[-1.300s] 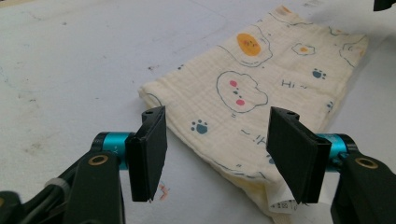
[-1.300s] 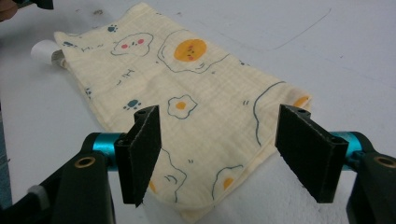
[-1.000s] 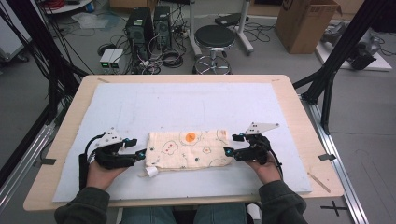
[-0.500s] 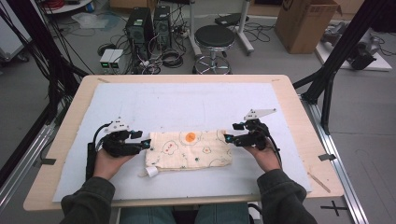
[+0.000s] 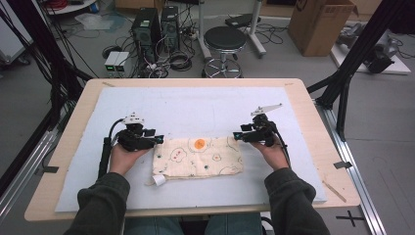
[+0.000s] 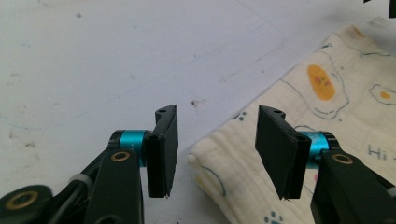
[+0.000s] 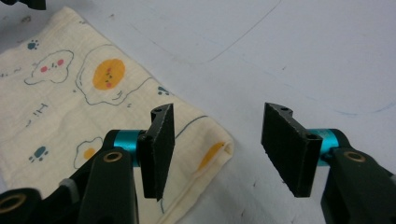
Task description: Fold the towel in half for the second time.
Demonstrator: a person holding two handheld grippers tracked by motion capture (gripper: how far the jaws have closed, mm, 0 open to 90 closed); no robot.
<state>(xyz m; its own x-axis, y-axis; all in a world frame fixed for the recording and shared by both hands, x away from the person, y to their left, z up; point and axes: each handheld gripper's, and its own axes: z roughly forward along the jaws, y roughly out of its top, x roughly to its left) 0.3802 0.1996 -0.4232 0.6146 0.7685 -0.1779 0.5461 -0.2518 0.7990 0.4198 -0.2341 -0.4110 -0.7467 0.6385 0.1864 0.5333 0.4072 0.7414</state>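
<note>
1. A folded cream cloth (image 5: 198, 157) printed with fried eggs lies flat on the white mat (image 5: 195, 107) that covers the table (image 5: 313, 122), in the near middle, its long side running left to right.
2. A small white tag (image 5: 157, 180) sticks out at the cloth's near left corner.
3. The left claw (image 5: 157, 139) sits just beside the cloth's far left corner, held in the person's left hand (image 5: 125, 157).
4. In the left gripper view the left claw (image 6: 212, 154) is released, its jaws spread wide with a folded corner of the cloth (image 6: 299, 121) between them, though whether a jaw touches the fabric is hard to tell.
5. The right claw (image 5: 238, 135) is at the cloth's far right corner, held in the right hand (image 5: 271, 152).
6. In the right gripper view the right claw (image 7: 217, 149) is also released, jaws wide apart, with the folded cloth corner (image 7: 93, 102) lying beneath its left jaw and bare mat under the other.
</note>
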